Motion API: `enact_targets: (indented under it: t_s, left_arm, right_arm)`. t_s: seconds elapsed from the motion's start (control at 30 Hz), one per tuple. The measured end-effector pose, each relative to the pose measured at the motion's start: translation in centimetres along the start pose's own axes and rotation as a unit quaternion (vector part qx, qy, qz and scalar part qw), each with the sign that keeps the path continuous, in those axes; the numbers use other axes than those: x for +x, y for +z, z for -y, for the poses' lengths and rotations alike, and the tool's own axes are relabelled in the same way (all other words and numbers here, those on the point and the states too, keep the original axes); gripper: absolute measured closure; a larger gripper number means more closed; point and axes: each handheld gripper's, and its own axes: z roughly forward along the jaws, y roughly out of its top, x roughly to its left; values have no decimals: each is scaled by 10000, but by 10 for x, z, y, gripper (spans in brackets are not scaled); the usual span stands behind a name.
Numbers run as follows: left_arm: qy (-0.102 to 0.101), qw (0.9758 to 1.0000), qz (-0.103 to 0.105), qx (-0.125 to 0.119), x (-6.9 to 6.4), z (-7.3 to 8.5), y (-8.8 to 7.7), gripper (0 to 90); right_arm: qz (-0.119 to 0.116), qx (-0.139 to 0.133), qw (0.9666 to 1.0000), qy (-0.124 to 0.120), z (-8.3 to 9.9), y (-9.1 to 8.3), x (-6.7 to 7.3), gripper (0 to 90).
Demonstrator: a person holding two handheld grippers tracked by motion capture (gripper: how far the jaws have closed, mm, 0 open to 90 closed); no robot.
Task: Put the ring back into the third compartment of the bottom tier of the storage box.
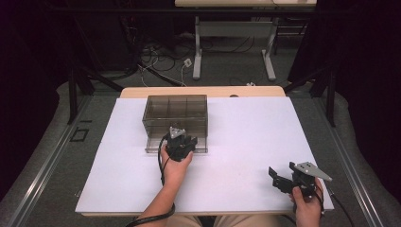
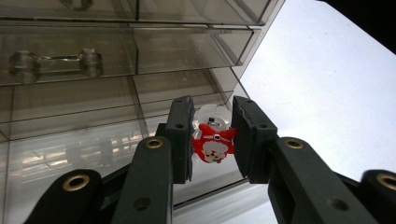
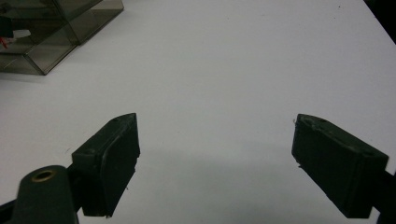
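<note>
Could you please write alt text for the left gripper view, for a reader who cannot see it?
The left gripper holds a small red and white toy figure between its two black fingers, shut on it. Right behind stands a clear smoky plastic drawer cabinet, resting on a white table.

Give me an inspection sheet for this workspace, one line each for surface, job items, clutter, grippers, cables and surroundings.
Surface: white table, bare apart from the job items.
Job's things: smoky clear drawer box; small red and white toy in front of its drawers.
Clutter: nothing seen.
Grippers: left gripper shut on the toy; right gripper open, holding nothing.
Cables: one trails from the left gripper; loose cables on the floor.
Surroundings: grey floor, desk legs, dark curtains.
</note>
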Motion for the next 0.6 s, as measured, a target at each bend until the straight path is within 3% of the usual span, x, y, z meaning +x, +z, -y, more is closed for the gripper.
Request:
enact_targets:
  t_s: [0.4, 0.6]
  left_arm:
    - [-6, 10000, 4, -36, -2, -1, 3, 681]
    - [62, 10000, -14, -36, -3, -1, 1, 636]
  right_arm:
    - [29, -16, 10000, 4, 0, -1, -1, 146]
    - [25, 10, 10000, 0, 0, -1, -1, 146]
